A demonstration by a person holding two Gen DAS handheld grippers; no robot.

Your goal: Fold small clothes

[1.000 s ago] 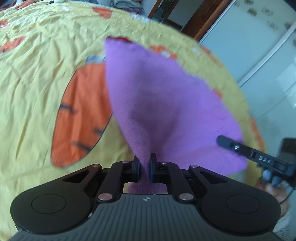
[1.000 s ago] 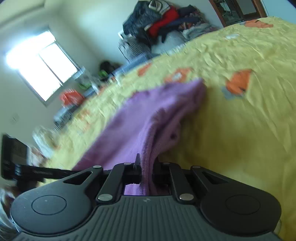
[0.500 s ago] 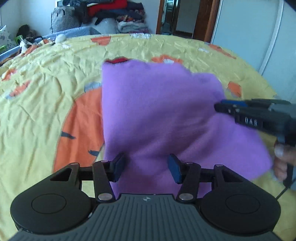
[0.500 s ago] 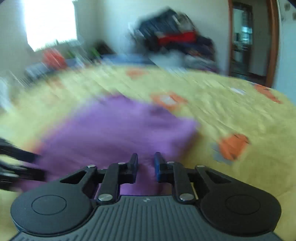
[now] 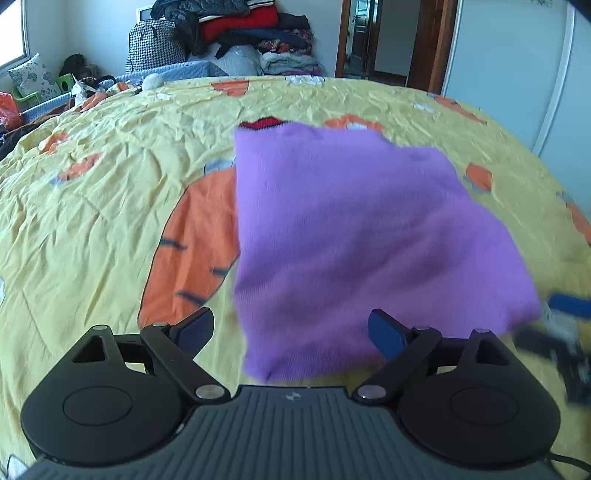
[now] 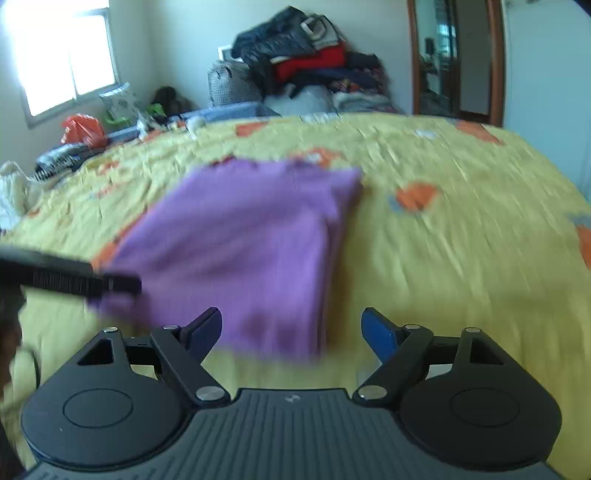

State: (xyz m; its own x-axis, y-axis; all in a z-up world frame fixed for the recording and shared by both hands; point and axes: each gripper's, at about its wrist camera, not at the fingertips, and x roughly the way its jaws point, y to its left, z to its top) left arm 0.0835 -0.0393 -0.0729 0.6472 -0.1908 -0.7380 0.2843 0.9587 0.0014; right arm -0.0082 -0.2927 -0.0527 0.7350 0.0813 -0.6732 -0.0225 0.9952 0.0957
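A purple garment (image 5: 351, 236) lies folded flat on the yellow bedspread with carrot prints (image 5: 110, 206); it also shows in the right wrist view (image 6: 236, 251). My left gripper (image 5: 291, 330) is open and empty, just in front of the garment's near edge. My right gripper (image 6: 291, 328) is open and empty, at the garment's near right corner. The right gripper shows blurred at the right edge of the left wrist view (image 5: 565, 332). The left gripper shows at the left of the right wrist view (image 6: 74, 280).
A pile of clothes and bags (image 5: 229, 33) stands behind the bed's far edge. A doorway (image 5: 369, 40) and a white wardrobe (image 5: 517, 66) are at the right. A window (image 6: 62, 62) and clutter (image 6: 81, 129) are at the left.
Both grippers were shut on the purple garment's edge a second ago. They opened, let it drop flat on the bed, and drew back.
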